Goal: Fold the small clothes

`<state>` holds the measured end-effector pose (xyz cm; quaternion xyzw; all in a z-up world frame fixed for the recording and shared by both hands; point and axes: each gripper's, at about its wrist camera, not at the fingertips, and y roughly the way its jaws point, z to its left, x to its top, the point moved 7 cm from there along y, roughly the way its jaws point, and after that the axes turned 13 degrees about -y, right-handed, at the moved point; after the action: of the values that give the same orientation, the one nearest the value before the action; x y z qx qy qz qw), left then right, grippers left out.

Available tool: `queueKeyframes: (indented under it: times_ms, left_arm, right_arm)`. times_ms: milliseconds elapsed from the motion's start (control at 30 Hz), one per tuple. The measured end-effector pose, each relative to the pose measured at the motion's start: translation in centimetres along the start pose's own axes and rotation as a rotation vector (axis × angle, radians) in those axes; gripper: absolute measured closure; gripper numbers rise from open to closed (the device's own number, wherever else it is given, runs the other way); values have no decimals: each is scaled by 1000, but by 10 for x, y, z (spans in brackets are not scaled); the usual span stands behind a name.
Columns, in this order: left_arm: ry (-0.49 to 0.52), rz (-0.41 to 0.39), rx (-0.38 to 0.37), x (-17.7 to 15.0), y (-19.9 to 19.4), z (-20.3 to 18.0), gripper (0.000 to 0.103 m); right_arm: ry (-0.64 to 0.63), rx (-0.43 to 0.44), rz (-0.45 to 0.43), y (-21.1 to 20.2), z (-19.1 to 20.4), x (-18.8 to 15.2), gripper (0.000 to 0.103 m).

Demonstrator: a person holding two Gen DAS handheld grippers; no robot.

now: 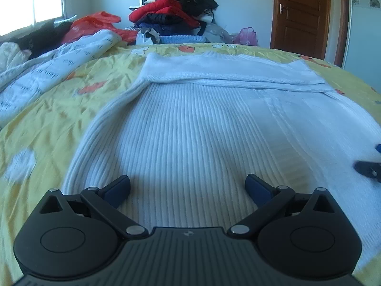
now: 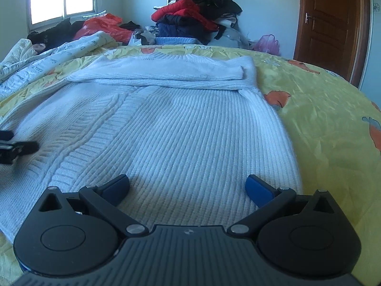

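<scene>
While the sweater (image 1: 190,128) lies flat, left gripper (image 1: 188,188) and right gripper (image 2: 188,187) hover spread.

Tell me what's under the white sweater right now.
The white sweater lies flat on a yellow bedsheet, which shows along both sides. Anything directly beneath the knit is covered and can't be seen.

The white ribbed knit sweater (image 1: 190,124) lay flat on the yellow bedsheet (image 1: 47,119), its sleeves folded across the upper body, hem end nearest the cameras, collar at the far end.
</scene>
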<state>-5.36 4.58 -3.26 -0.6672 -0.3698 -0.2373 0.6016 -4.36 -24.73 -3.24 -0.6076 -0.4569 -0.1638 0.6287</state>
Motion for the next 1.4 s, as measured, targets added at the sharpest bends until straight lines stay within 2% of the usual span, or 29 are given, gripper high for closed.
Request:
queueKeyframes:
  times_ms: [100,200,267,467,533,700,833,967,1100,1233,1333,1400]
  left_arm:
    - [21,-5,-20,-16,-18,1,0]
    - [35,-47,-42,-26,-25,5,0]
    - [45,-77,-48,-29,-25,5,0]
    - [37,-84,-42,-28,-30,6,0]
    - [11,-84,-37,-34,-40,8,0]
    - [-50,-73,-86,-55,-73,18,0]
    - [-90,-71,-96,-65,-90,28,0]
    - [-228,-42,-141,-64,-102,44,0]
    - [-420,-25,-170,-57,-105,72,0]
    - [-513,-6,-180,-50,-102,96,0]
    - [-615,7,-236,-46,-100,107,0]
    - [-686,25,-303,-44,-95,111,0]
  right_arm:
    - [2,1,-2,0,1,0,2]
    - [2,0,-2,0,1,-1,2]
    - [0,-2,-1,0,1,-1,2]
    - [7,-20,13,-10,5,-6,2]
    - [11,-20,13,-23,8,-13,2]
    - [2,37,-32,-63,19,-42,2]
    - [-63,28,-62,-87,25,-62,2]
    - [-102,1,-40,-102,27,-61,4]
    - [12,23,-81,-123,6,-57,3]
    - [203,72,-41,-125,-33,-67,4]
    - [386,180,13,-118,-58,-80,12]
    - [477,249,-4,-118,-66,-85,11]
